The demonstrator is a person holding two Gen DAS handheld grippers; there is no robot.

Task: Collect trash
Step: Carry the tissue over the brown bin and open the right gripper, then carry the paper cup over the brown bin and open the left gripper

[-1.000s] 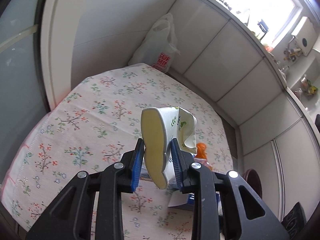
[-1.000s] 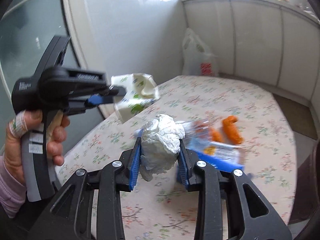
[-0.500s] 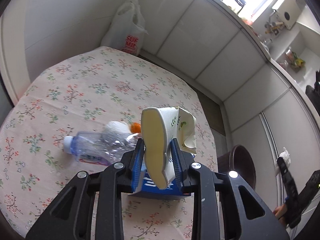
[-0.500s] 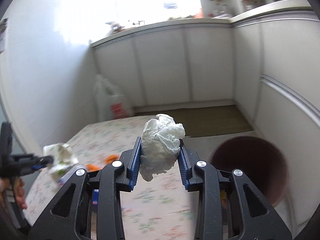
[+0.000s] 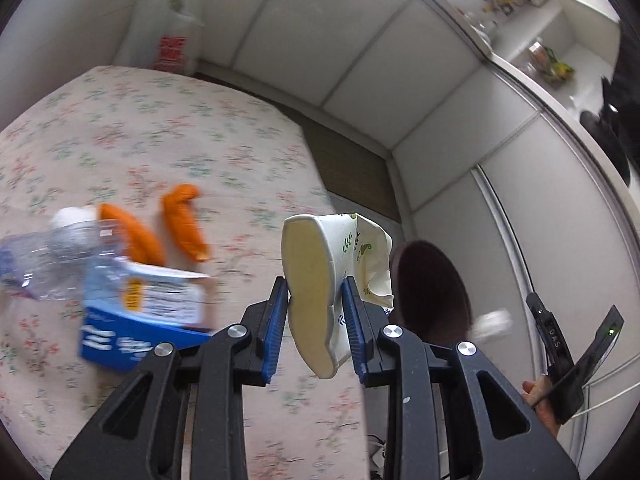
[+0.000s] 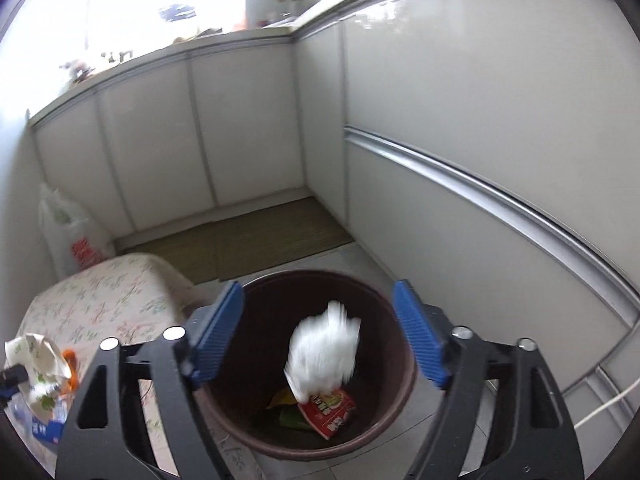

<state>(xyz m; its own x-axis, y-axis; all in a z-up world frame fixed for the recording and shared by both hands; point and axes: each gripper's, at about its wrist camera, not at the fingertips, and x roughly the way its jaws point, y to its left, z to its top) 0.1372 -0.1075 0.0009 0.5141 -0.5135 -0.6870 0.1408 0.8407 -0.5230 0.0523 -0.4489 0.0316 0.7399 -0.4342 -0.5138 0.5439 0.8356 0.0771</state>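
Low in the right wrist frame, our right gripper [image 6: 318, 334] has just been opening, tissue wad [image 6: 322, 354] dropping into the bin [image 6: 404, 380] (jaws empty), while our left gripper [image 5: 316, 322] clamps the crushed cup [image 5: 320, 276], bin at its right.

Your falling tissue wad [image 6: 322, 354] is a white smear, shape unreadable. The bin [image 6: 394, 408] hides behind your open pads. The bottle [image 5: 48, 256] runs off frame left, and the box's [image 5: 140, 312] print is too blurred to read.
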